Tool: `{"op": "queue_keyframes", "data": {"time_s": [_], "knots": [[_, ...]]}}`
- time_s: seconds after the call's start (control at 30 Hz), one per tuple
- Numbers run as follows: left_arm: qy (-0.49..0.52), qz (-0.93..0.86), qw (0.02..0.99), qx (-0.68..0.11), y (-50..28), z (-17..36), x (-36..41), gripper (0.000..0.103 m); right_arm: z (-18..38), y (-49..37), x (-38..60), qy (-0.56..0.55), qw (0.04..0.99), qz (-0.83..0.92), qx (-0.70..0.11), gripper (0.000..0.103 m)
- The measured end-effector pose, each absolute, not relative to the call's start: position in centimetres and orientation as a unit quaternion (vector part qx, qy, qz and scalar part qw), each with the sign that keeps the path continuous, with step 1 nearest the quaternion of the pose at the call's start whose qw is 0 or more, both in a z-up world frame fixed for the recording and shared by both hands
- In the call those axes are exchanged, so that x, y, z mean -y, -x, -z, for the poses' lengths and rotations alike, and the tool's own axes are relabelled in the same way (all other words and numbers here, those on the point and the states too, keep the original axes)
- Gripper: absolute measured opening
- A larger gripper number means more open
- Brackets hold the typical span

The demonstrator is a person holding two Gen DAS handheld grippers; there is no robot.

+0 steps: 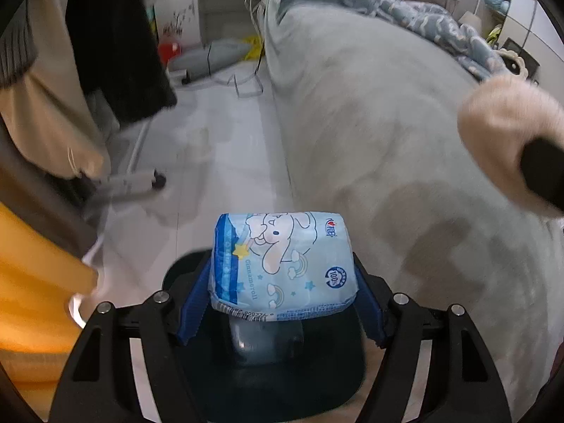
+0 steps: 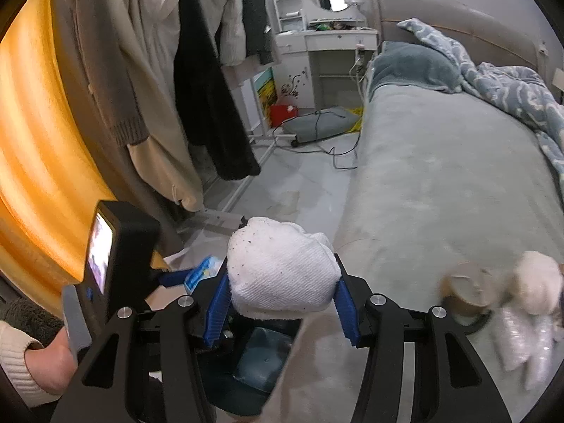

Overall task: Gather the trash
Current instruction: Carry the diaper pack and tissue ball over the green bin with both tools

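Note:
My left gripper (image 1: pixel 282 296) is shut on a blue tissue pack (image 1: pixel 282 264) with a cartoon dog print, held over a dark bin (image 1: pixel 271 359) below the fingers. The pack's edge (image 2: pixel 202 273) also shows in the right wrist view, beside the left gripper's body (image 2: pixel 120 268). My right gripper (image 2: pixel 282 299) is shut on a crumpled white tissue wad (image 2: pixel 282 271) speckled with dark bits, above the same bin (image 2: pixel 261 363). A paper cup (image 2: pixel 465 289) and a crumpled clear wrapper (image 2: pixel 525 345) lie on the bed at the right.
A grey-green bed (image 2: pixel 440 176) fills the right side, with a blue quilt (image 2: pixel 511 88) at its head. Coats hang on a rack (image 2: pixel 211 98) at the left by an orange curtain (image 2: pixel 38 141). A cord (image 2: pixel 338 155) trails on the floor. A white dresser (image 2: pixel 317 38) stands far back.

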State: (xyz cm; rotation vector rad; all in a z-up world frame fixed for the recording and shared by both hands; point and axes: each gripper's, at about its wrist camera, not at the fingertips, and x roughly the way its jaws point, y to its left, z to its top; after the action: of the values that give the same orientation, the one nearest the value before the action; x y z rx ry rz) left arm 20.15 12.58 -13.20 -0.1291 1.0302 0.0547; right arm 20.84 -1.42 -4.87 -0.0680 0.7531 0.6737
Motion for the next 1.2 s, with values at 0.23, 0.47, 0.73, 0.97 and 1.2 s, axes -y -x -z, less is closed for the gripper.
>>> {"op": "queue_keyframes", "data": {"time_s": [0.23,0.47,0.73,0.97,1.2], "knots": [[0.082,-0.02,0.828,-0.555,-19.0,16.5,-15.4,0.074,6.8,-21.2,-2.4,0.039,0.859,-0.334,-0.386,0.053],[0.103,0.0,0.788,-0.607,-17.6,19.3,-17.2,0.075,9.0,-21.6,-5.2,0.052,0.845,-0.342,-0.408,0.053],[0.136,0.017,0.765,-0.629,-16.3,19.8,-18.8,0.086,11.4,-21.8,-6.8,0.065,0.833,-0.337,-0.434,0.053],[0.144,0.007,0.779,-0.61,-15.9,18.3,-20.3,0.09,13.4,-22.0,-7.7,0.064,0.819,-0.334,-0.462,0.053],[0.143,-0.029,0.826,-0.544,-15.6,13.9,-23.2,0.086,15.2,-22.0,-8.5,0.063,0.811,-0.33,-0.479,0.053]]}}
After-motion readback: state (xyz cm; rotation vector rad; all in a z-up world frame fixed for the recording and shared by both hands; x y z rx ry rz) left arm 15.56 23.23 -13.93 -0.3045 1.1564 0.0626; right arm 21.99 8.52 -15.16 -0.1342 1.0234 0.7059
